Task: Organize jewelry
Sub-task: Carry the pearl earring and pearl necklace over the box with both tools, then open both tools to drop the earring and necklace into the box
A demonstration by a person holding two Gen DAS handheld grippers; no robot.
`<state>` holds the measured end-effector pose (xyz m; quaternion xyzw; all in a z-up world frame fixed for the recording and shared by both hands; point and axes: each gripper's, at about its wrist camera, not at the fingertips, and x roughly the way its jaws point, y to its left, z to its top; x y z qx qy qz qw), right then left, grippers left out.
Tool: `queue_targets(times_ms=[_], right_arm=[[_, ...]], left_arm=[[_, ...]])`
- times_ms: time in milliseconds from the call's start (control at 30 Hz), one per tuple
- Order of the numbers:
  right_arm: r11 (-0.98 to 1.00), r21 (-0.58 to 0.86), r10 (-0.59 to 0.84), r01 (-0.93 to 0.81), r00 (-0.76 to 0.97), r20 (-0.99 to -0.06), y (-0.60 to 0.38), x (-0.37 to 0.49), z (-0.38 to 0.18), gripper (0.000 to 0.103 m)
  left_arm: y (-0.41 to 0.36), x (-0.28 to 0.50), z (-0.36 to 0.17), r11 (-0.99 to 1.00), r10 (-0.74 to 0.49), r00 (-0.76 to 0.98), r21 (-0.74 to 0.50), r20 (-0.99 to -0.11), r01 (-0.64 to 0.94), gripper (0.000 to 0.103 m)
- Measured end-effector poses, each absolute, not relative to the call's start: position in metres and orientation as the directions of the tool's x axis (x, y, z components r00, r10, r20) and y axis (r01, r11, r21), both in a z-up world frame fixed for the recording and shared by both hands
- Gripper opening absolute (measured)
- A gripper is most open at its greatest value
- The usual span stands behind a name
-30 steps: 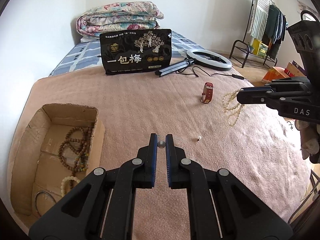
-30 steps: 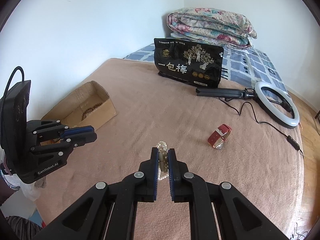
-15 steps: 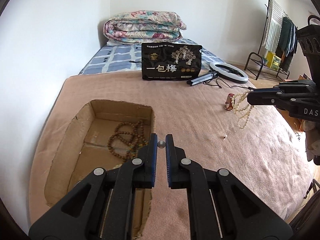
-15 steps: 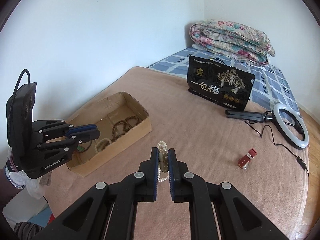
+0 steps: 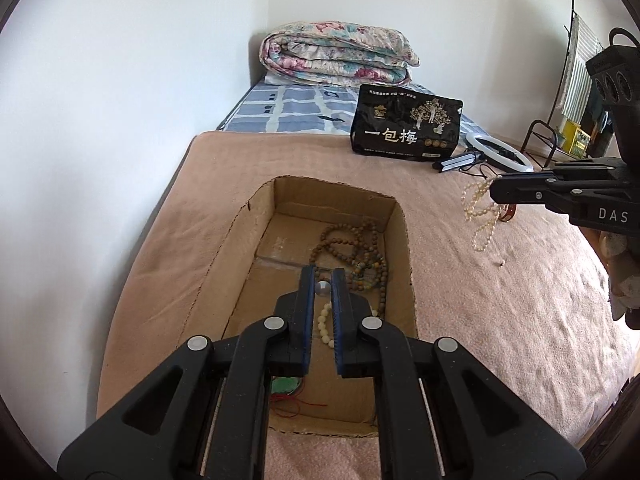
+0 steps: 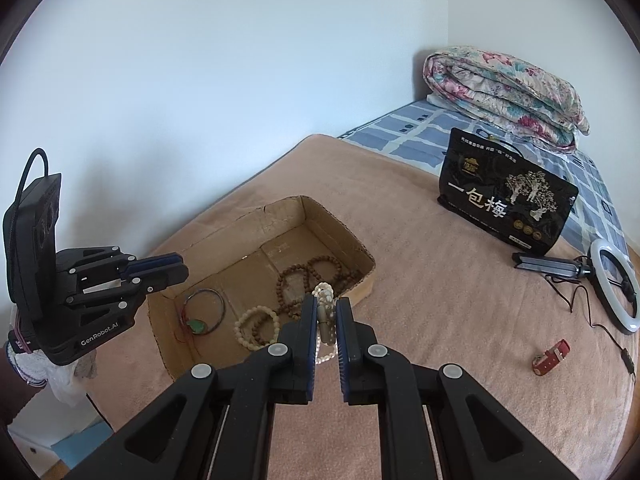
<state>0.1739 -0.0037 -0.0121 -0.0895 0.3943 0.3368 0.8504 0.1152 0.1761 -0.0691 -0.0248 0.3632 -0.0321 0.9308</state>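
moved: both tongs now over cardboard box (image 5: 402, 216) | left tongs (image 5: 322, 280) pinch round stud (image 5: 321, 288) | right tongs (image 6: 325, 308) clamp pearl strand (image 6: 325, 294)

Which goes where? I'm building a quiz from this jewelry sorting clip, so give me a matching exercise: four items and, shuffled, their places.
Items:
1. pearl necklace
2. red watch
3. brown bead strand
4. small silver bead

Places:
A. lying in the cardboard box
B. pinched in the left gripper
C. on the pink blanket, outside the box
D. dangling from the right gripper

Pairs: 1-D, 2-C, 3-A, 4-B
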Motion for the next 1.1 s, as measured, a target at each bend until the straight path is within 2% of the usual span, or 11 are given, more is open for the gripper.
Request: queue_targets(times_ms=[833, 867, 900, 933, 967, 1000, 1067, 1100], right_arm=[[0.709, 0.133, 0.521, -0.692, 0.388, -0.761, 0.08, 0.2, -0.044, 0.009], [0.714, 0.125, 0.516, -0.689, 0.396, -0.76, 0.08, 0.2, -0.044, 0.017], [0.715, 0.122, 0.515, -0.688, 0.401, -0.757, 0.079, 0.201, -0.043, 0.031], [0.716, 0.12, 0.517, -0.687, 0.408, -0.752, 0.079, 0.201, -0.042, 0.037], [0.719, 0.115, 0.515, -0.685, 0.415, -0.75, 0.079, 0.201, -0.041, 0.05], [0.724, 0.106, 0.51, -0.682, 0.424, -0.748, 0.079, 0.201, -0.04, 0.067], [0.736, 0.087, 0.498, -0.672, 0.45, -0.741, 0.078, 0.199, -0.038, 0.087], [0.741, 0.079, 0.495, -0.667, 0.463, -0.735, 0.077, 0.198, -0.036, 0.09]], left_arm=[[0.211, 0.125, -0.091, 0.997, -0.051, 0.725, -0.082, -0.687, -0.008, 0.006], [0.212, 0.125, -0.092, 0.996, -0.051, 0.725, -0.085, -0.687, -0.01, 0.008], [0.212, 0.125, -0.092, 0.996, -0.052, 0.725, -0.089, -0.686, -0.013, 0.02], [0.213, 0.125, -0.092, 0.996, -0.049, 0.726, -0.089, -0.686, -0.017, 0.033], [0.213, 0.124, -0.092, 0.996, -0.044, 0.728, -0.088, -0.684, -0.023, 0.058], [0.212, 0.123, -0.092, 0.996, -0.037, 0.736, -0.086, -0.676, -0.029, 0.066], [0.211, 0.122, -0.092, 0.997, -0.022, 0.735, -0.073, -0.678, -0.037, 0.066], [0.211, 0.122, -0.093, 0.997, -0.017, 0.732, -0.069, -0.681, -0.04, 0.066]])
